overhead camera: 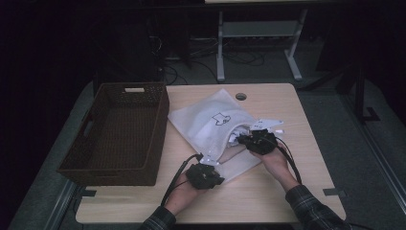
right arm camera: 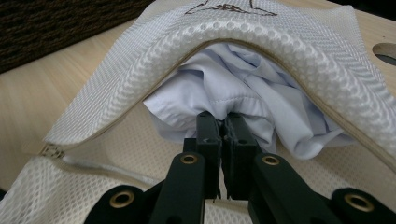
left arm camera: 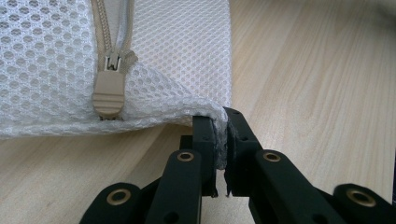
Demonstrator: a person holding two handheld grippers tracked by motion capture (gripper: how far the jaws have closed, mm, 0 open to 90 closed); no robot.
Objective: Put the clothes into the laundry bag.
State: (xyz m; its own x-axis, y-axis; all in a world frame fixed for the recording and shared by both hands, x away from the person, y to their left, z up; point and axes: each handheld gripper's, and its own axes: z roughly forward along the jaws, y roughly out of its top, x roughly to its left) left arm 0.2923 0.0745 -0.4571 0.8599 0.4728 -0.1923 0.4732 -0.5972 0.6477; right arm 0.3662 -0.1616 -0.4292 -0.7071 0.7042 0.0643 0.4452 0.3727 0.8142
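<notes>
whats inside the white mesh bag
Pale blue cloth bunched in the open mouth of the mesh bag, pinched by the right claw. The bag's wall covers whatever lies deeper inside.

Most of the pale garment [right arm camera: 243, 93] lies hidden inside the mesh bag [right arm camera: 280, 42].

No words to read, just one drawn mark on my bag.

From above, I see a small dark outline drawing [overhead camera: 221, 119] printed on the white mesh laundry bag [overhead camera: 201, 127]; it looks like a garment shape, but it is too small to be sure. My right tongs' view catches the lower edge of the same drawing at the top of the bag. I can read no letters, numbers or brand anywhere.
</notes>
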